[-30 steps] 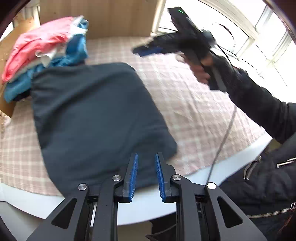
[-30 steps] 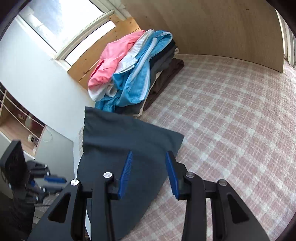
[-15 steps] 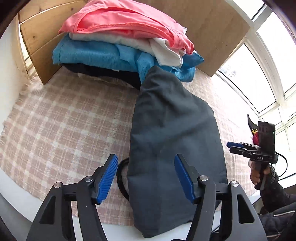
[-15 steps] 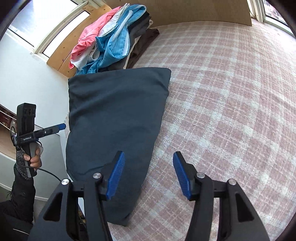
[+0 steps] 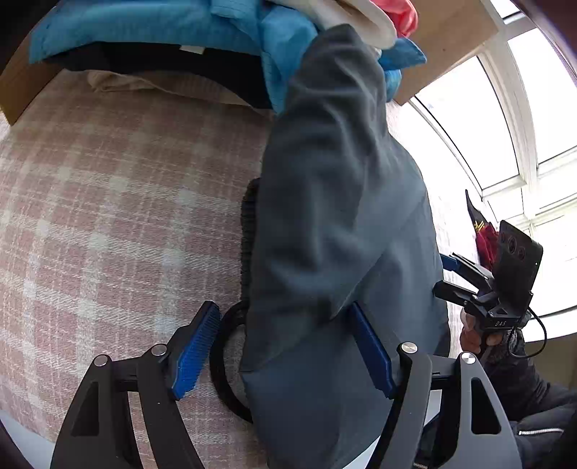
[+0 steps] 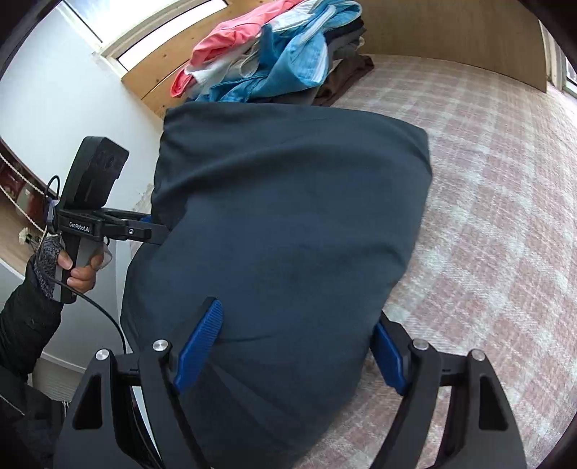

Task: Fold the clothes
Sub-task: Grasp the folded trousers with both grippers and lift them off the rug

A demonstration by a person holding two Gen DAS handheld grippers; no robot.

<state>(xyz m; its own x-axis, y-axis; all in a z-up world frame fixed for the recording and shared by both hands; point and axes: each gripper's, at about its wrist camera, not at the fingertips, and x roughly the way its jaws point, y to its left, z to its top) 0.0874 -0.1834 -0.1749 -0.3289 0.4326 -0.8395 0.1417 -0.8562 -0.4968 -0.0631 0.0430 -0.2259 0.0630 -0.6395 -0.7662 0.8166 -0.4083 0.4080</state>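
Note:
A folded dark grey garment (image 5: 335, 223) lies on the pink plaid cloth (image 5: 108, 216); a black ribbed edge (image 5: 248, 231) peeks out at its left side. My left gripper (image 5: 285, 350) straddles the near left edge, jaws opening, cloth between the blue pads but not clamped. In the right wrist view the same garment (image 6: 288, 216) bulges up between the fingers of my right gripper (image 6: 294, 353), whose jaws are also opening. Each view shows the other gripper held in a hand at the garment's far side: the right gripper (image 5: 445, 276) and the left gripper (image 6: 155, 225).
A pile of pink, white, blue and dark clothes (image 6: 270, 61) is stacked at the back against a wooden board (image 6: 450, 32). Plaid cloth (image 6: 487, 216) stretches to the right of the garment. A bright window (image 5: 505, 108) and the person's dark sleeve (image 6: 25, 324) border the scene.
Both grippers have dropped closer to the dark garment and spread their jaws wider. The left one swung round to the garment's left edge; cloth now sits between both pairs of fingers.

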